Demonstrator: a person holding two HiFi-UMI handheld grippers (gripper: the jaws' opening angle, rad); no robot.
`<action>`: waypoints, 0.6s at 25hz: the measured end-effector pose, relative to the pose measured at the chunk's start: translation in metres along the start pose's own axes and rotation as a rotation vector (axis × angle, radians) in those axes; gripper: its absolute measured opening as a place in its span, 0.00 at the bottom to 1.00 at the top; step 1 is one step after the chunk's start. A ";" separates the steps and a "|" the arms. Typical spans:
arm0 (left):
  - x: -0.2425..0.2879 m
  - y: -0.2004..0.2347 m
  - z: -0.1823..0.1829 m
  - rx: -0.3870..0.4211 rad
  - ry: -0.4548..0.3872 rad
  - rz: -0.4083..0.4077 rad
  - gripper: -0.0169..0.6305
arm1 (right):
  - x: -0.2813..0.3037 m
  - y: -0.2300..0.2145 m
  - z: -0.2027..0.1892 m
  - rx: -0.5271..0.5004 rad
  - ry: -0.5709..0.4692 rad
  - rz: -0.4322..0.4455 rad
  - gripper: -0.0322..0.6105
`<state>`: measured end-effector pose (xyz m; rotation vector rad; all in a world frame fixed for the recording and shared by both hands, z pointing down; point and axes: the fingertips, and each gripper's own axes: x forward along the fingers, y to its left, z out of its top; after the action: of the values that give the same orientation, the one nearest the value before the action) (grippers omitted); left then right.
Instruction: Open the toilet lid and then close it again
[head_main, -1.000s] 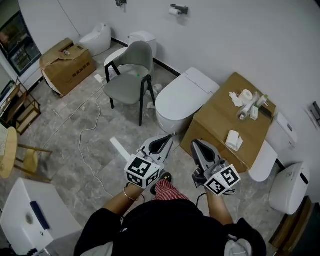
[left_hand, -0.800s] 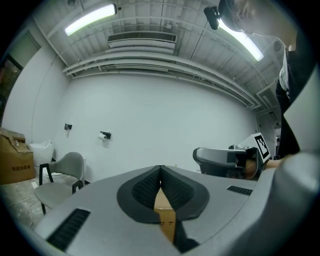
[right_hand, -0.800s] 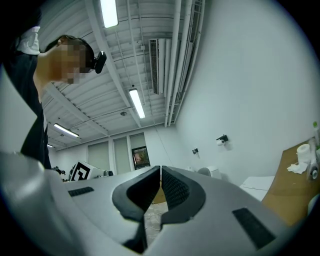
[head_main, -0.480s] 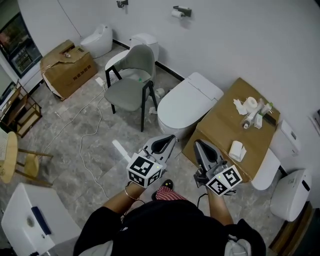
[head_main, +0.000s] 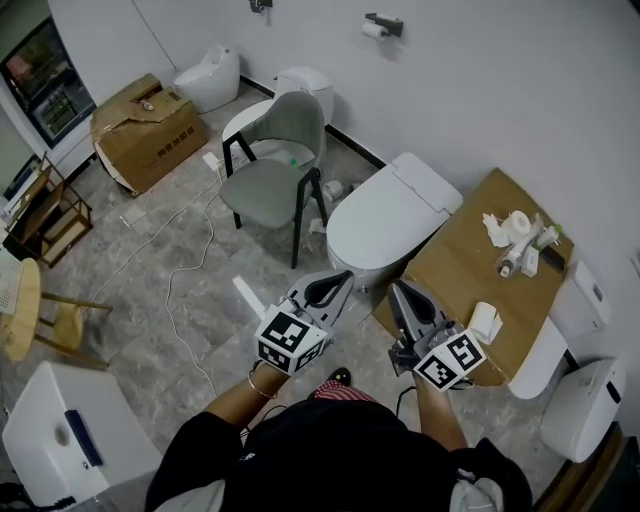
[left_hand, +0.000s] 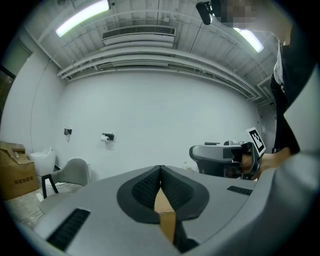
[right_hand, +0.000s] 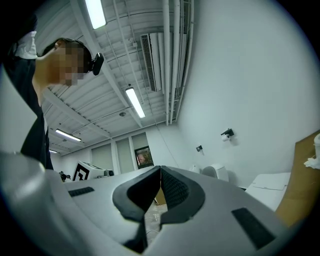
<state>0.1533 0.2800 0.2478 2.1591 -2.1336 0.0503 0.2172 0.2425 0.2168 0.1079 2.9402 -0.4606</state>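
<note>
Just beyond left gripper (head_main: 338, 278) and right gripper (head_main: 396, 290), jaws closed, empty: the shut toilet lid (head_main: 385, 213)

- Leaving bare floor (head_main: 270, 275) open in front of the toilet (head_main: 385, 222).
- Hemming the toilet in on the right with a cardboard box (head_main: 470, 260), just beside the bowl.
- Crowding its left with a grey chair (head_main: 265, 185), legs near the bowl.
- Trailing a white cable (head_main: 167, 290) across the floor left of the chair.
</note>
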 end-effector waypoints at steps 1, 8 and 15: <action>0.001 0.004 0.000 -0.001 0.003 0.003 0.03 | 0.004 -0.002 0.000 0.003 -0.001 0.003 0.08; 0.011 0.030 0.007 0.004 0.003 0.021 0.03 | 0.026 -0.017 0.001 0.016 -0.017 0.012 0.08; 0.024 0.053 0.007 -0.004 0.001 0.029 0.03 | 0.043 -0.034 0.001 0.019 -0.034 0.008 0.08</action>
<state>0.1005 0.2554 0.2454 2.1262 -2.1626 0.0488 0.1717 0.2121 0.2186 0.1131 2.9018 -0.4840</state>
